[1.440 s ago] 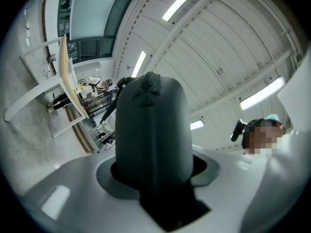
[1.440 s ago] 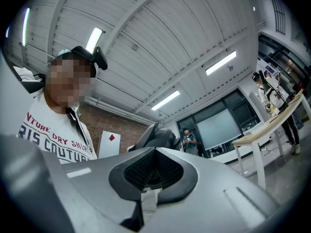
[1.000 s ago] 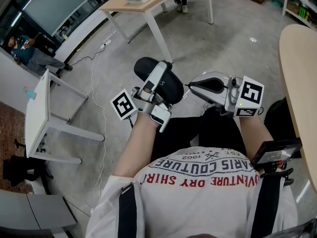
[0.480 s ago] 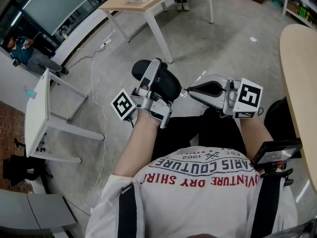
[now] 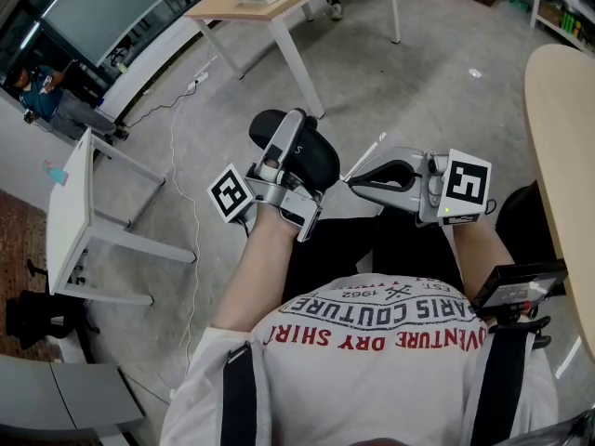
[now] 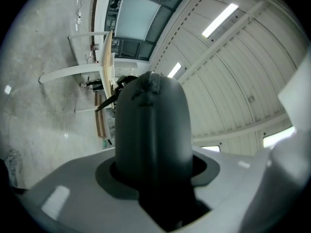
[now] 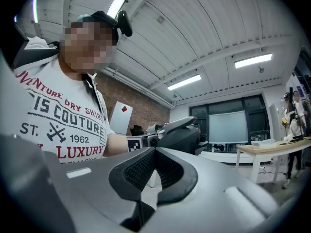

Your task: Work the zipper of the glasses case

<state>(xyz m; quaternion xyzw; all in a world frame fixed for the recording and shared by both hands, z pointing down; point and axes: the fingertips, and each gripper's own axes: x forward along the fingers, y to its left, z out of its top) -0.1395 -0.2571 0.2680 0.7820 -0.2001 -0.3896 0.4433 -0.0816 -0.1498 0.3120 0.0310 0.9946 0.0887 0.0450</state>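
**Case clamped on the left, right jaws closed beside it**

The left hand-held gripper [image 5: 290,136] was clamped on the black glasses case [image 5: 319,163]. The case sat lengthwise between its jaws, with the rounded end reaching out past their tips. The right hand-held gripper [image 5: 356,181] pointed at the case from the left gripper's right side, its tip just beside the case's edge. Its jaws were pressed together at the tips, and nothing showed between the ribbed pads [image 7: 138,172]. Whether it touched the zipper could not be told
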